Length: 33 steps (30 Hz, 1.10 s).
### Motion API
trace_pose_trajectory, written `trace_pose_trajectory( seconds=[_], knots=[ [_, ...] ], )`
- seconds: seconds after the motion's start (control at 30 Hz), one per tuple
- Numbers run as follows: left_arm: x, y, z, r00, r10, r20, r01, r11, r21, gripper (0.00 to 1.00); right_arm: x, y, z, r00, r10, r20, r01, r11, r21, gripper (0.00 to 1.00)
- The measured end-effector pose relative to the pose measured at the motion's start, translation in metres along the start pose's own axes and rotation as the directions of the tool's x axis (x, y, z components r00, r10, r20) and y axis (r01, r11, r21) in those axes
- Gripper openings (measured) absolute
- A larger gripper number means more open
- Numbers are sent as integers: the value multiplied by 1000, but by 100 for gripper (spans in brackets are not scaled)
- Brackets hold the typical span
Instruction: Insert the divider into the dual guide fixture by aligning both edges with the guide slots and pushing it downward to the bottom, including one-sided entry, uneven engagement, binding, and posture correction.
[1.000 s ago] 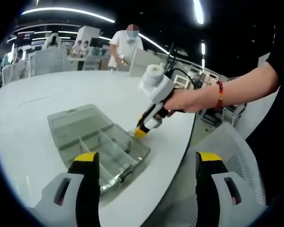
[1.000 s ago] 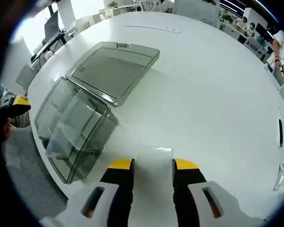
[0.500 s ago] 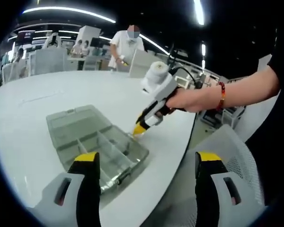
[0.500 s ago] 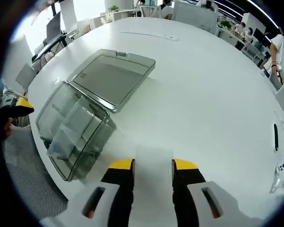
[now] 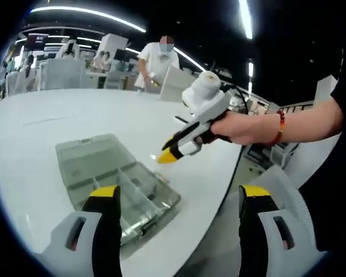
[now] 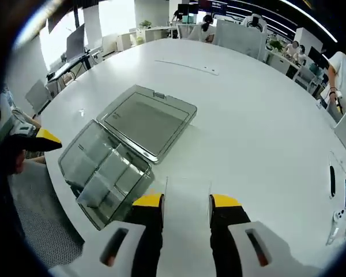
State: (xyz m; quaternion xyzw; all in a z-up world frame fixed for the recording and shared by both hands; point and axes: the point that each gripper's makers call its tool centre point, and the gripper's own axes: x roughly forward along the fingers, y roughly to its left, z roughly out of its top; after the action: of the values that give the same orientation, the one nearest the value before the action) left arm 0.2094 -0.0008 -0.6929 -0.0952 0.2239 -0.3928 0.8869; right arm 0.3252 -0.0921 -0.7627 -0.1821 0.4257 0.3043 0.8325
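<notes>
A clear plastic organiser box [image 6: 106,173] lies open near the rim of the white table [image 6: 248,115], its lid [image 6: 147,120] flat beside the compartment base. In the left gripper view the box [image 5: 112,179] sits just beyond my left gripper [image 5: 180,195], which is open wide with nothing between its jaws. My right gripper [image 6: 186,201] is shut on a thin transparent divider [image 6: 187,187] that stands up between its yellow tips. A hand holds that right gripper [image 5: 167,156] in the air, above and to the right of the box. The left gripper's yellow tip [image 6: 46,138] shows beside the box.
The table rim [image 5: 207,208] runs close to the box, with a mesh chair [image 5: 288,184] just past it. A small dark object [image 6: 333,182] lies on the table at the far right. A person [image 5: 158,60] stands behind the table among chairs and desks.
The right gripper has risen off the table with the divider and drawn back from the box's edge. The left gripper stays open in about the same place.
</notes>
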Motion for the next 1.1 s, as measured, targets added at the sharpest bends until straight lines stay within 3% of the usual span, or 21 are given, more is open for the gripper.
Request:
trace_pose_trajectory(
  seconds=[0.67, 0.83, 1.1],
  knots=[
    [3, 9, 17, 998, 27, 50, -22, 996, -92, 81, -24, 30, 22, 992, 55, 115, -52, 998, -21, 27],
    [3, 16, 21, 997, 42, 57, -36, 994, -101, 78, -29, 41, 30, 984, 87, 155, -89, 996, 10, 27],
    [2, 26, 26, 994, 78, 70, -69, 989, -128, 75, -31, 54, 33, 982, 85, 171, -76, 996, -55, 27]
  ],
)
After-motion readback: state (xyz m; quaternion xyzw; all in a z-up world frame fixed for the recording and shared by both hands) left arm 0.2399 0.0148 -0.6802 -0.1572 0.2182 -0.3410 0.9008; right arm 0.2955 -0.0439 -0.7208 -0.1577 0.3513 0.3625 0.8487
